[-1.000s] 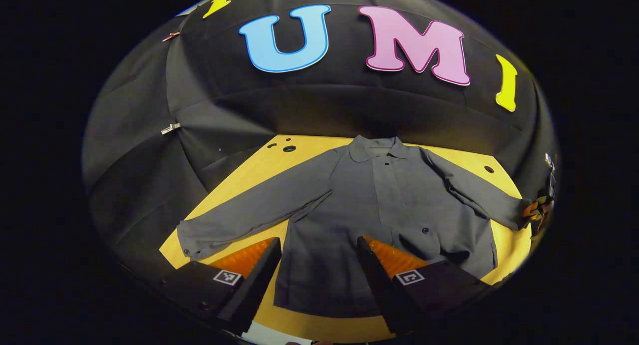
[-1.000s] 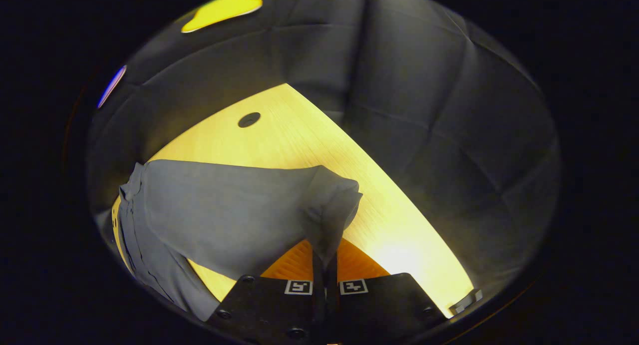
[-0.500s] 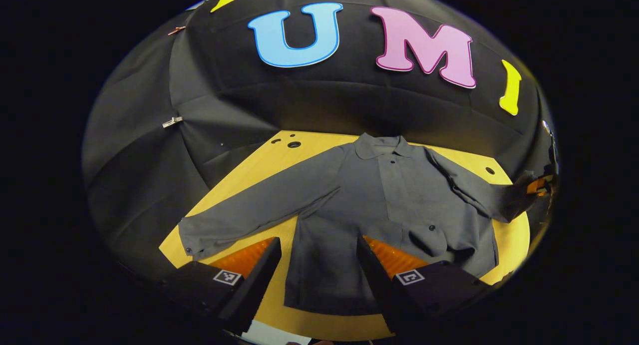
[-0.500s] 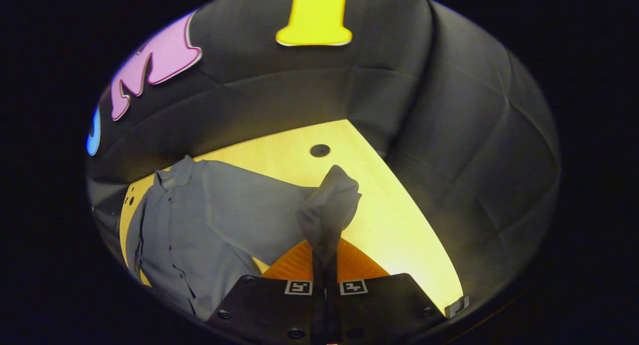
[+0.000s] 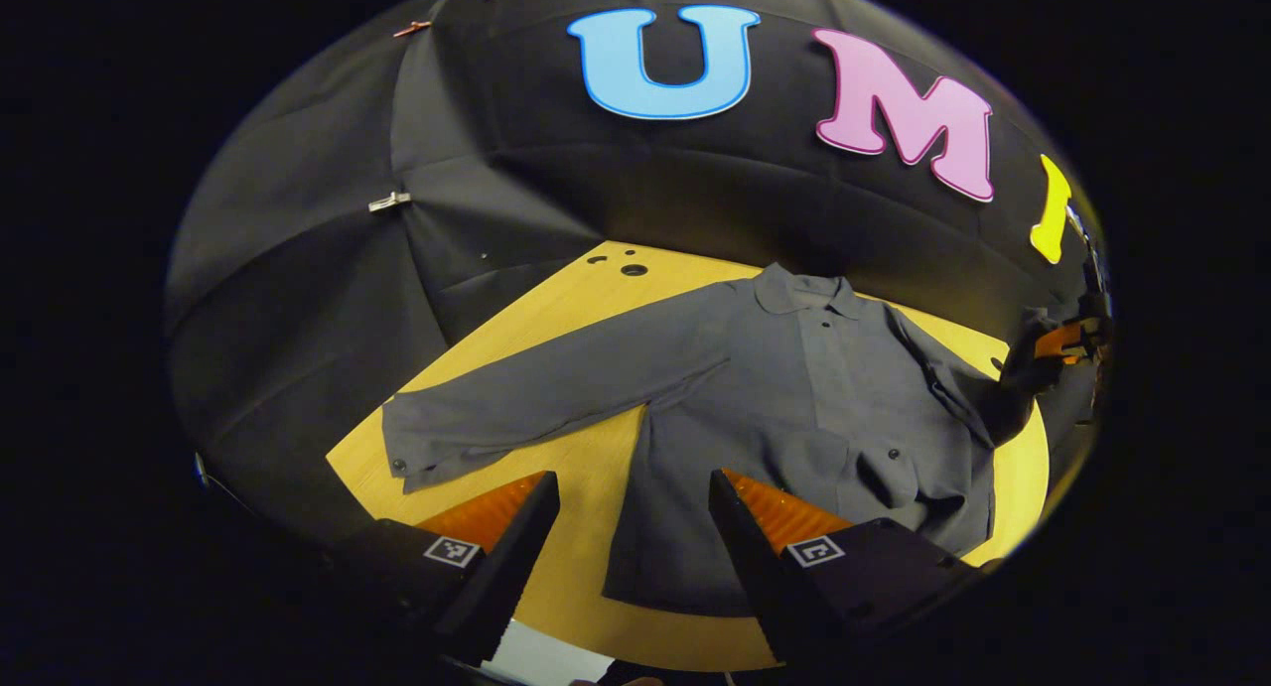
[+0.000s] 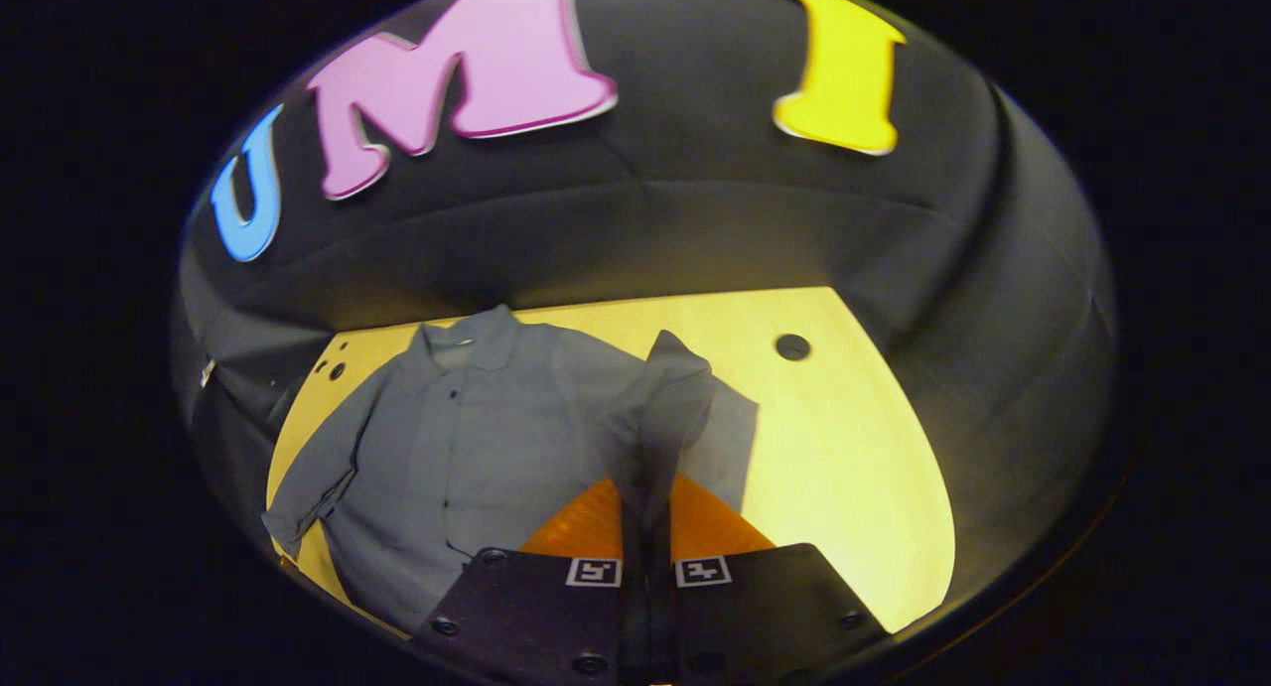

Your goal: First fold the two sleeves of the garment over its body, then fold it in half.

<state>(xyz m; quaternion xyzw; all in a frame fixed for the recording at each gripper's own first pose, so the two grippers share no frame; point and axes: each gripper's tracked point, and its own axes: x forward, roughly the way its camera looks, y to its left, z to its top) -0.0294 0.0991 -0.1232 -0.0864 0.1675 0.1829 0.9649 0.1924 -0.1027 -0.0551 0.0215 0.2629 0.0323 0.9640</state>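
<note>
Now right tool (image 6: 645, 527) has swung the pinched sleeve (image 6: 660, 408) over the garment (image 6: 477, 448)

Right gripper (image 6: 645, 527) pinches lifted sleeve (image 6: 663, 408) above table (image 6: 854, 448).

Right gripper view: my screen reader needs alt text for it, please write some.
The right gripper is shut on the cuff of one sleeve of a grey shirt, lifting it above the shirt's body. The shirt lies spread on a yellow wooden table, collar toward the black cloth wall.
</note>
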